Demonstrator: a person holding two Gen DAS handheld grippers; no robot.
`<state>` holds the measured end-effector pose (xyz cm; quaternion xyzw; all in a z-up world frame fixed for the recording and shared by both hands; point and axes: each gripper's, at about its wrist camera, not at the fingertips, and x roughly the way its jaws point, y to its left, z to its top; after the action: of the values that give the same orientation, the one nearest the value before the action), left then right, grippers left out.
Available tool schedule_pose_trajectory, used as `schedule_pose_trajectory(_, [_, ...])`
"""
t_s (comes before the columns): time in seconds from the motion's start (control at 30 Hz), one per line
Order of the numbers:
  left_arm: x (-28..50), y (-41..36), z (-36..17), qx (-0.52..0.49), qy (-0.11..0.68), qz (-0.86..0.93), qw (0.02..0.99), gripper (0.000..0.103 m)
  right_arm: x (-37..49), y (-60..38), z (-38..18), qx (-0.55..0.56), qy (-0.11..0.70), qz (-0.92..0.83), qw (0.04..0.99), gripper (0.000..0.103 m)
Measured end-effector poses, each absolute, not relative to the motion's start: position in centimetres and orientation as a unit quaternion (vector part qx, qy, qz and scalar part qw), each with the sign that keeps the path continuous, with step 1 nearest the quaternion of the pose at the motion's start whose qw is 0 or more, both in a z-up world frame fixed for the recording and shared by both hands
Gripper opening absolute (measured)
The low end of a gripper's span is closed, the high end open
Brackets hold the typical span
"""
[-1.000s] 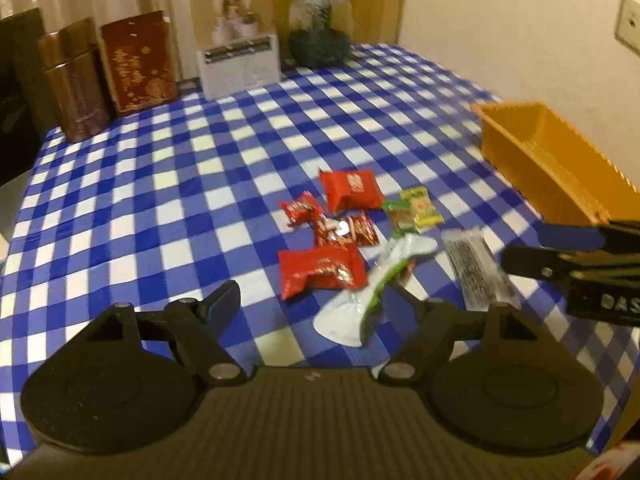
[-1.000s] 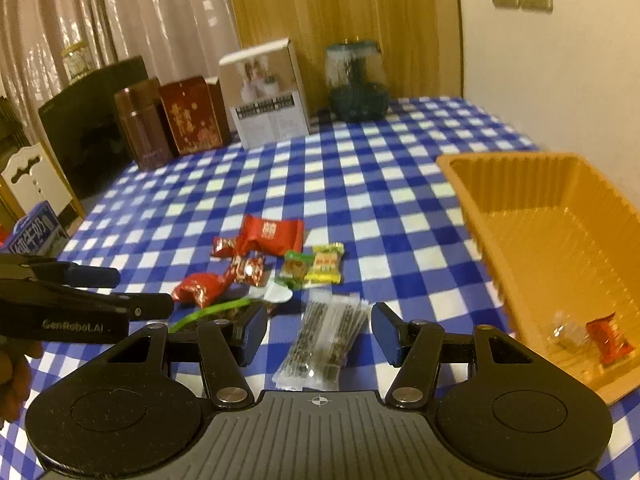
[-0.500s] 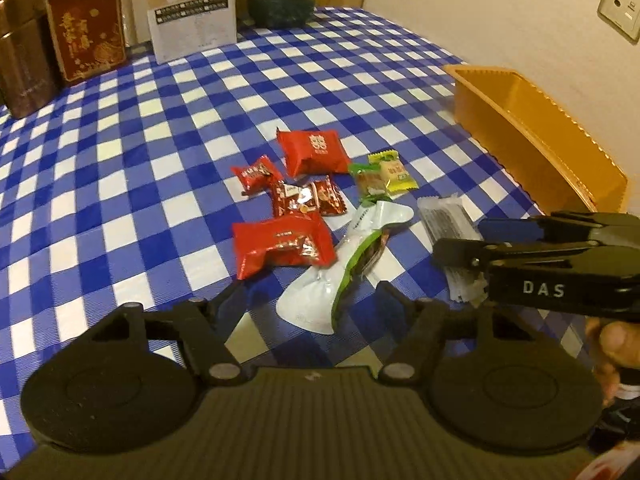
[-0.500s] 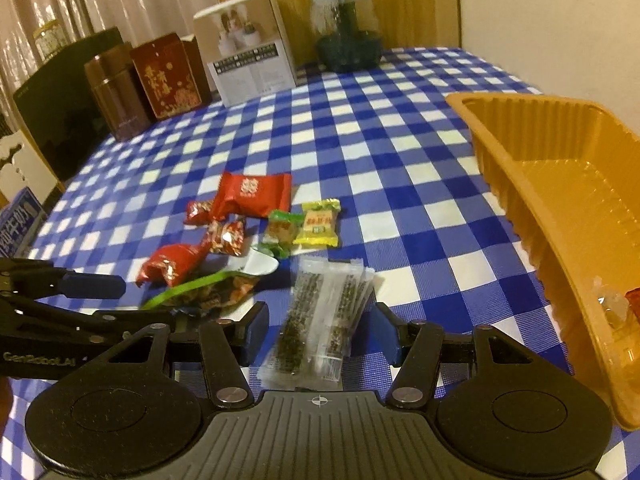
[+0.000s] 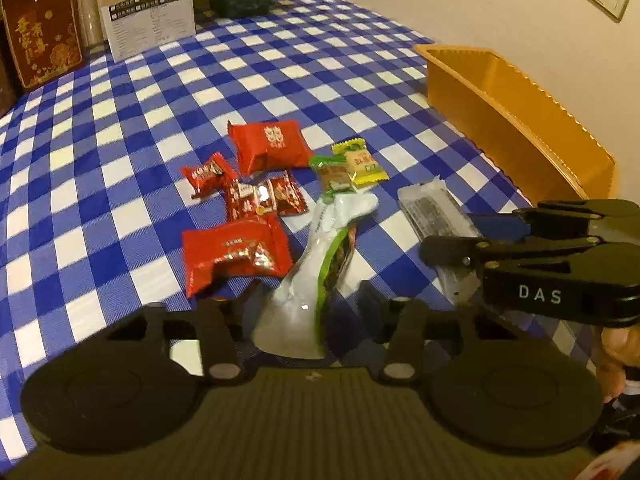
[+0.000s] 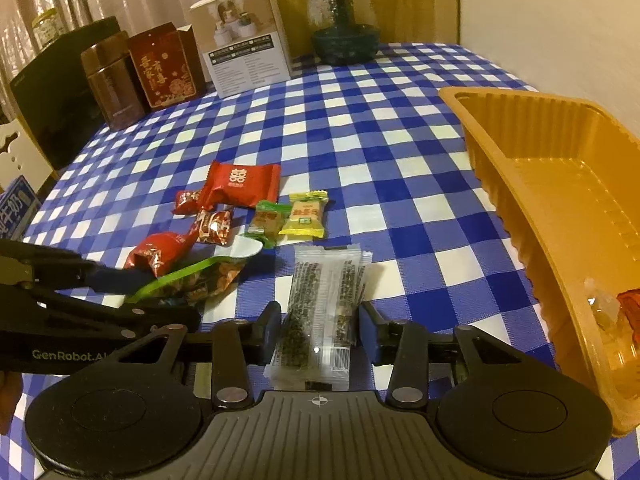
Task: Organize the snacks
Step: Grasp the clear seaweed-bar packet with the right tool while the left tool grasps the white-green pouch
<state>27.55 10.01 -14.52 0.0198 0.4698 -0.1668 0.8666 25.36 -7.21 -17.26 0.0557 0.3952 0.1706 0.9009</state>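
Observation:
Snacks lie loose on the blue checked cloth. A white and green packet (image 5: 308, 280) sits between the fingers of my left gripper (image 5: 312, 302), whose jaws are closing; a gap still shows on its right side. A clear packet of dark seed bars (image 6: 320, 300) lies between the fingers of my right gripper (image 6: 320, 332), also closing, and the pads touch its long edges. Beyond lie red packets (image 5: 268, 146) (image 5: 236, 252), small red candies (image 5: 264, 196), a green candy (image 5: 334, 174) and a yellow candy (image 5: 362, 164). The orange tray (image 6: 500, 128) stands at the right with two candies (image 6: 600, 308) inside.
At the table's far edge stand a brown tin (image 6: 112, 84), a red box (image 6: 164, 64), a white box (image 6: 244, 52) and a dark green glass jar (image 6: 344, 20). A wall runs behind the tray. A hand (image 5: 616, 344) holds the right gripper.
Both grippers came down and forward over the snack pile. The left jaws narrowed around the white and green packet. The right jaws narrowed onto the seed-bar packet.

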Motion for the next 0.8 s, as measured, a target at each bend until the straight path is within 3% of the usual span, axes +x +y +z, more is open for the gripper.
schedule_pose_trajectory(0.07, [27.3,9.8,-14.6,0.017,0.476,-0.164,0.864,0.03,25.2,-7.3,-17.2,0.055,0.396,0.171,0.9,0.042])
schedule_pose_trajectory(0.4, [24.0,7.3,-14.2,0.018,0.493,-0.168,0.853,0.029,23.5,-9.2,-16.4,0.043,0.395,0.171,0.902,0.042])
schedule_pose_trajectory(0.63, [24.1,6.6,-13.8,0.001,0.481,-0.169,0.861,0.04,23.2,-10.9,-16.3,0.048,0.397,0.169,0.901,0.042])
schedule_pose_trajectory(0.8, [25.2,6.5,-13.9,-0.012,0.479,-0.16,0.863,0.041,23.6,-11.5,-16.9,0.057,0.408,0.162,0.897,0.042])
